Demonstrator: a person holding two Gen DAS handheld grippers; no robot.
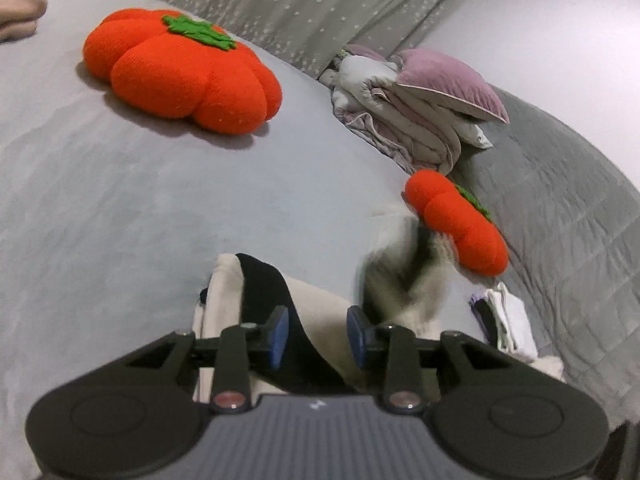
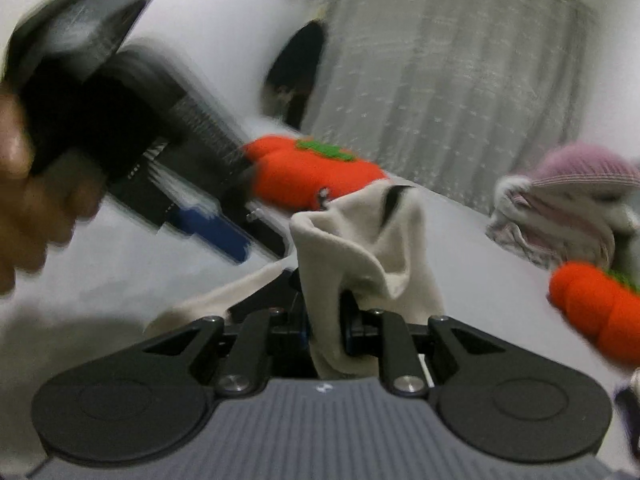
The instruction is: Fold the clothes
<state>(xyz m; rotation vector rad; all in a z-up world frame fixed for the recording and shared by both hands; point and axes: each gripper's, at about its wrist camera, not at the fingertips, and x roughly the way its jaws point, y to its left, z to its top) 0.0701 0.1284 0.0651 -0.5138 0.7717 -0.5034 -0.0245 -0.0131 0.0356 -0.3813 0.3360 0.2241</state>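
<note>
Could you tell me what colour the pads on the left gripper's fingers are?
Blue pads, clearest in the left wrist view.

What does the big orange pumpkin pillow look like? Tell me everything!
The big pumpkin pillow is a plump, bright orange cushion made of rounded puffy lobes, with a jagged green felt-like leaf patch on top. Its fabric looks soft and slightly fuzzy. It lies flat, leaf side up, on the pale grey bed cover, near the grey star-dotted fabric behind it. Nothing else touches it. A smaller matching pumpkin sits apart, further right.
</note>
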